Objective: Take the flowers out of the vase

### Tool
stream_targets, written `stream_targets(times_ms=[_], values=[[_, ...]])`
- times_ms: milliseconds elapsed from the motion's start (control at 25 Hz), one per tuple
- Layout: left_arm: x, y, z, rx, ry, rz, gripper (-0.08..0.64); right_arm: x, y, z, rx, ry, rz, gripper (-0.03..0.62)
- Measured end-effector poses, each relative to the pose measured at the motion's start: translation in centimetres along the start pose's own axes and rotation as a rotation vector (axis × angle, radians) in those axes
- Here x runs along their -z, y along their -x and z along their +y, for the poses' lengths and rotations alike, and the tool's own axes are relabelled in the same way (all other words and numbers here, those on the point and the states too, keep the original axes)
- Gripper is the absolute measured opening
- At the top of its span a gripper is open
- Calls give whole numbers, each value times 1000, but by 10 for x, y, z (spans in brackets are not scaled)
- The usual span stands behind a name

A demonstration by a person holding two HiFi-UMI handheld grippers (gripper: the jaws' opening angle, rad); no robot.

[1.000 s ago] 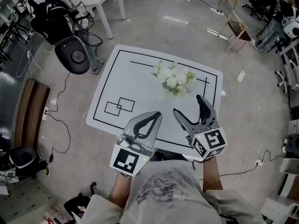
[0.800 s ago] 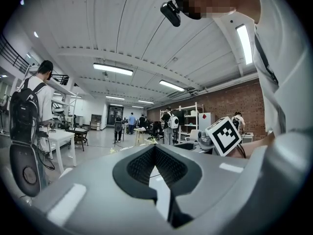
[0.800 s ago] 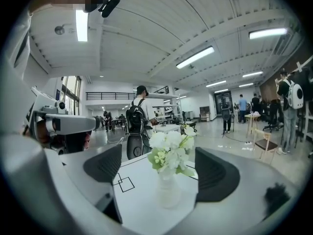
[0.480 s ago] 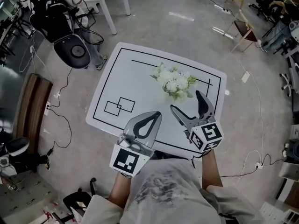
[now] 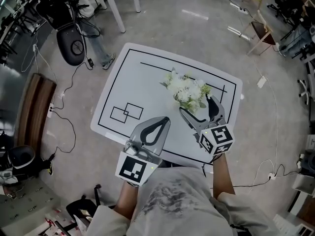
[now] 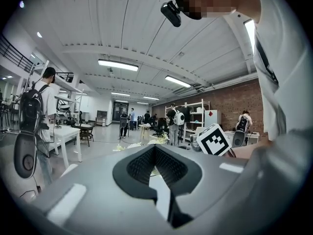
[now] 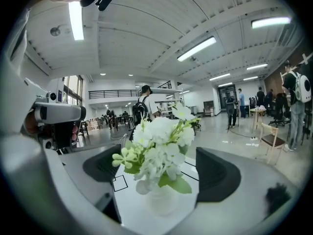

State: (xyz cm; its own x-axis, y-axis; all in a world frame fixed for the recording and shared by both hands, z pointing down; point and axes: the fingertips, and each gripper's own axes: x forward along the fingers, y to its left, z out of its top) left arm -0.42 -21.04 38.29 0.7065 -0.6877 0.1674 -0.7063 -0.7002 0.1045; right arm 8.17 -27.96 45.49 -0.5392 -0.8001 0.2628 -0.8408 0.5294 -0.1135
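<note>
A bunch of white flowers (image 5: 187,91) with green leaves stands in a pale vase (image 7: 164,199) on the white table (image 5: 128,77), right of its middle. My right gripper (image 5: 197,106) is open wide just in front of the flowers. In the right gripper view the flowers (image 7: 157,146) fill the gap between the two dark pads (image 7: 101,168), which do not touch them. My left gripper (image 5: 164,121) is shut and holds nothing, hanging over the table's near edge to the left of the right one. In the left gripper view its dark pads (image 6: 155,166) meet.
Black lines and two overlapping rectangles (image 5: 127,113) are drawn on the table top. On the floor around it are a black chair (image 5: 71,43) at the upper left, a brown bench (image 5: 32,107) at the left, a wooden chair (image 5: 261,31) at the upper right, and cables.
My right gripper has moved forward and down toward the flowers, its tips now right at the bouquet, and its jaws stand wider. The left gripper has barely shifted in view.
</note>
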Motion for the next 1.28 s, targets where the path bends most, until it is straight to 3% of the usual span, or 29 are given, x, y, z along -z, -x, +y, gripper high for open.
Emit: stream_targets(times_ms=[320, 920, 1280], values=[[7, -8, 8, 2, 16, 20, 8, 6, -14, 1, -26, 65, 40, 460], [11, -11, 11, 4, 21, 21, 8, 6, -16, 5, -50, 90, 32, 450], [14, -13, 12, 2, 19, 28, 8, 6, -14, -5, -8, 101, 21, 273]])
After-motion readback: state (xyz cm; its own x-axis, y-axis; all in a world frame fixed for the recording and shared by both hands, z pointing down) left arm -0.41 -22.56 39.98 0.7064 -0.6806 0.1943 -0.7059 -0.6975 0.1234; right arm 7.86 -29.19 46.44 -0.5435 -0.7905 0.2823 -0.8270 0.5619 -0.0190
